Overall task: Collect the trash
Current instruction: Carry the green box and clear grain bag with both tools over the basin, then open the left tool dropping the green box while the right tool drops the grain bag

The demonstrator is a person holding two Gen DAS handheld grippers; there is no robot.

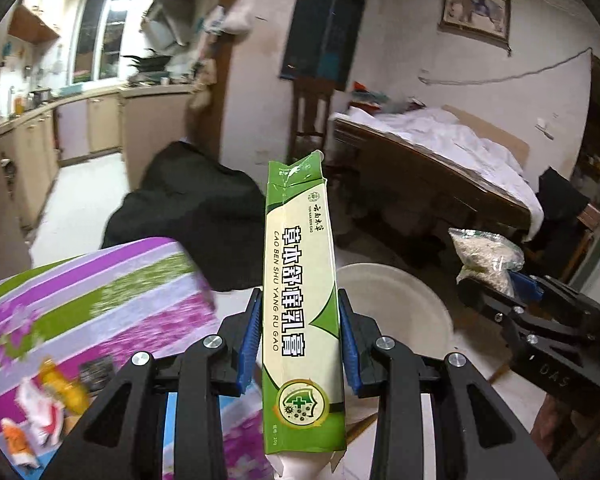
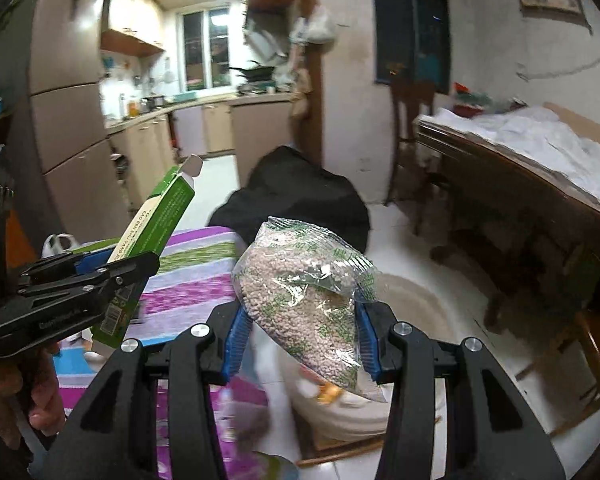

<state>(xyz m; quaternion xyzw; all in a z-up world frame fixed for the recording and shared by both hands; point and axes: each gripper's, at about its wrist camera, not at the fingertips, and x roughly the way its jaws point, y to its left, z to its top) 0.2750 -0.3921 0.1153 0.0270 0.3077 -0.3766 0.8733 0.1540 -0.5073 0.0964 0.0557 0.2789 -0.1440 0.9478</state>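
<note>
Your left claw grips a green ointment carton; your right claw clamps a pellet bag above the white basin.

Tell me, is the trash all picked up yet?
Not yet. Two pieces are already lifted: the left gripper is shut on the green box, and the right gripper is shut on the bag of pellets. Both hang near the white bucket on the floor, which looks like the bin. Still to do: drop them in, then fetch the wrappers on the striped cloth.
</note>
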